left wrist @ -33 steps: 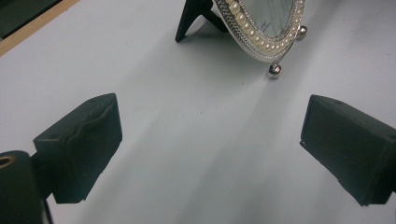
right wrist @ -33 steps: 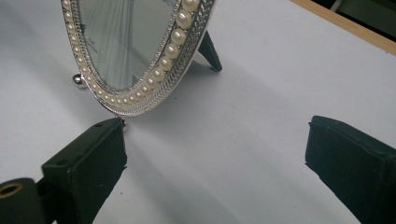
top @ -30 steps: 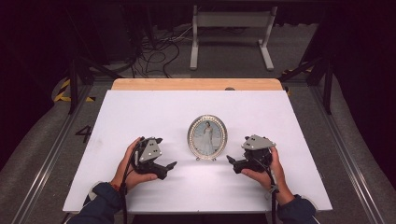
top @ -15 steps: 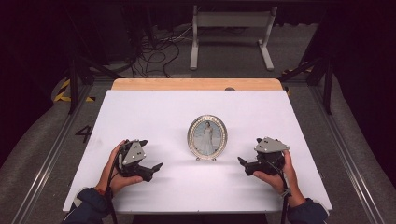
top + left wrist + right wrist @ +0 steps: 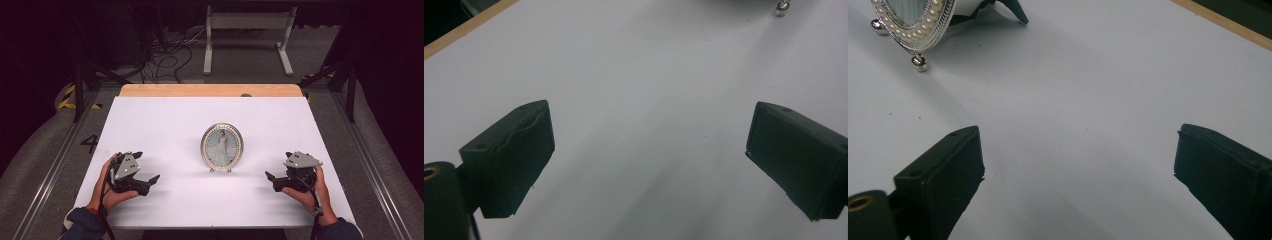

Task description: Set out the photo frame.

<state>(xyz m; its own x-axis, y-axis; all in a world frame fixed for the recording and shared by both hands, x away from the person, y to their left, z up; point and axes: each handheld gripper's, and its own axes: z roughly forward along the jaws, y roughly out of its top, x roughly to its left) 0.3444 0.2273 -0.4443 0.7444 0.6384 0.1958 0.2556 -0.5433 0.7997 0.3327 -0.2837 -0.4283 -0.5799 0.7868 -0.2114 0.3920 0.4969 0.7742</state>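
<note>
An oval silver picture frame (image 5: pixel 222 147) with a pearl-beaded rim stands upright on ball feet at the middle of the white table (image 5: pixel 165 125). Its lower edge (image 5: pixel 913 30) and dark back stand appear at the top left of the right gripper view; one ball foot (image 5: pixel 781 7) peeks in at the top of the left gripper view. My left gripper (image 5: pixel 150 181) rests low at the table's near left, open, jaws wide apart with nothing between them (image 5: pixel 649 165). My right gripper (image 5: pixel 271 180) sits at the near right, open too, empty (image 5: pixel 1078 175). Both stand well apart from the frame.
A wooden strip (image 5: pixel 210 90) borders the table's far edge. Beyond it lie floor cables (image 5: pixel 165 50) and a white metal stand (image 5: pixel 247 30). Metal rails (image 5: pixel 50 170) run along both sides of the table. Bare white surface surrounds the frame.
Both hands have drawn outward and toward the near edge, away from the picture frame. The frame has not moved.
</note>
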